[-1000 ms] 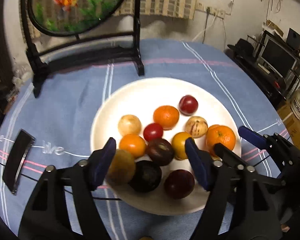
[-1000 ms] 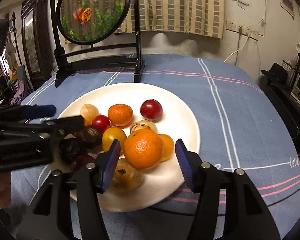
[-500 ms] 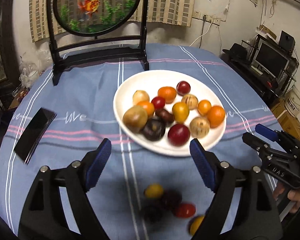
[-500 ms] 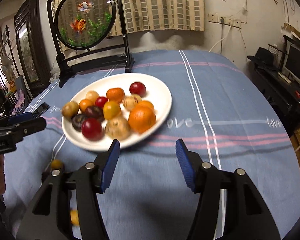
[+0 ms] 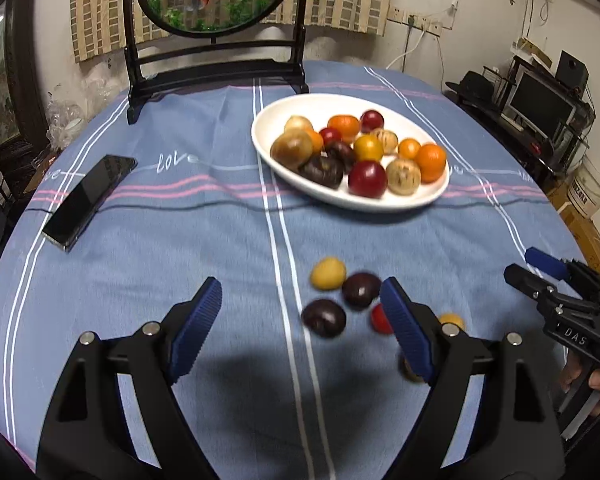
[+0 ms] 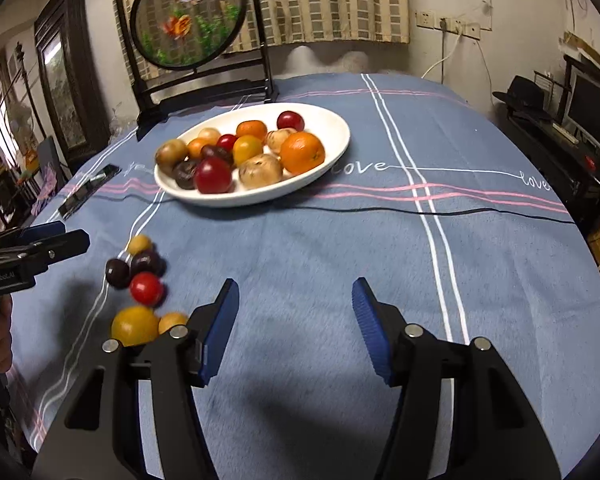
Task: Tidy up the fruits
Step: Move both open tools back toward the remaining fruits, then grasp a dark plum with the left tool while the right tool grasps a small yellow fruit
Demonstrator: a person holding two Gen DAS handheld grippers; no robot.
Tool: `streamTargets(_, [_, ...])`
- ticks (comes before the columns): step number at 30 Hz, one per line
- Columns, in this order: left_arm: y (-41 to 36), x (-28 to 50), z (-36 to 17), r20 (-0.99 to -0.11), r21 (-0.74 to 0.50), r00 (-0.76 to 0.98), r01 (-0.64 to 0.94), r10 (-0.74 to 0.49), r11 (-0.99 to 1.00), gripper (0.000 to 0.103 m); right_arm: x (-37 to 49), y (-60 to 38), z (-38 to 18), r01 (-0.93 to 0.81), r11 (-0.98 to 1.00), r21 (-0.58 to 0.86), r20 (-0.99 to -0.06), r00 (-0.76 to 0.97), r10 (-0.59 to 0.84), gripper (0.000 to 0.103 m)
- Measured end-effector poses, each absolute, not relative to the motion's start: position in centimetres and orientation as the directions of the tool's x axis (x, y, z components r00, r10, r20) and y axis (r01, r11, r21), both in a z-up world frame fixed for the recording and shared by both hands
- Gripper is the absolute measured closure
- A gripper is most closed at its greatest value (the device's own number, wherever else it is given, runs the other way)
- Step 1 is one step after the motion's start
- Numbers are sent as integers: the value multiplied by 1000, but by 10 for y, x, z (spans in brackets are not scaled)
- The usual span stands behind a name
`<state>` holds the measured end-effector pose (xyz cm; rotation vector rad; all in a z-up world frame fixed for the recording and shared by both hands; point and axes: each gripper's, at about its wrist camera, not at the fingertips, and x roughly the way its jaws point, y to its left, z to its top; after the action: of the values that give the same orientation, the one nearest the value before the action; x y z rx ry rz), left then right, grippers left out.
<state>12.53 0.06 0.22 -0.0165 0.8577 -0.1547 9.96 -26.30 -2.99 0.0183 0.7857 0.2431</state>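
A: Here, what is lying on the blue tablecloth (image 5: 180, 248), largest first?

B: The white plate (image 5: 428, 196) is sitting towards the far side, heaped with fruit: an orange (image 6: 302, 152), a dark red plum (image 6: 213, 175) and speckled tan fruits among them. A phone (image 5: 88, 198) is lying well apart to its left. Nearer, a loose cluster of small fruits is resting on the cloth: a yellow one (image 5: 328, 273), two dark purple ones (image 5: 323, 317), a red one (image 6: 146, 288).

A: And the grippers?

B: The left gripper (image 5: 300, 332) and right gripper (image 6: 294, 326) are both hovering above the cloth with jaws spread wide, holding nothing.

A: What is proving hard to make out?

B: The loose fruits are showing motion blur, and the left gripper's right finger is covering part of the red one and of an orange-yellow one (image 5: 452, 320).

A: Compared with a second ago?

B: Both grippers are sitting farther back from the plate, so the loose cluster is now coming into view.
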Motion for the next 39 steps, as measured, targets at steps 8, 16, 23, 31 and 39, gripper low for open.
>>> streamTargets(8, [1,110,-20,-780,-43,612,155,-130,987,20,83,-255,-31,-229,965,127,-687,682,252,36])
streamTargets(16, [-6,115,-40,-806,-7,582,178,-111,984,20,79,-243,-35,-270,955,122,-699,660,276,36])
streamTargets(23, [-10,133,-50,-827,-16,550,183,-116,983,31,79,-240,-39,-294,946,135,-707,640,299,36])
streamTargets(31, [-22,146,-48,-821,-19,551,235,-150,972,66,75,-237,-39,-317,939,133,-714,627,313,36])
streamTargets(39, [-12,139,-45,-813,-47,559,221,-166,974,71,67,-212,-45,-401,912,84,-754,573,321,36])
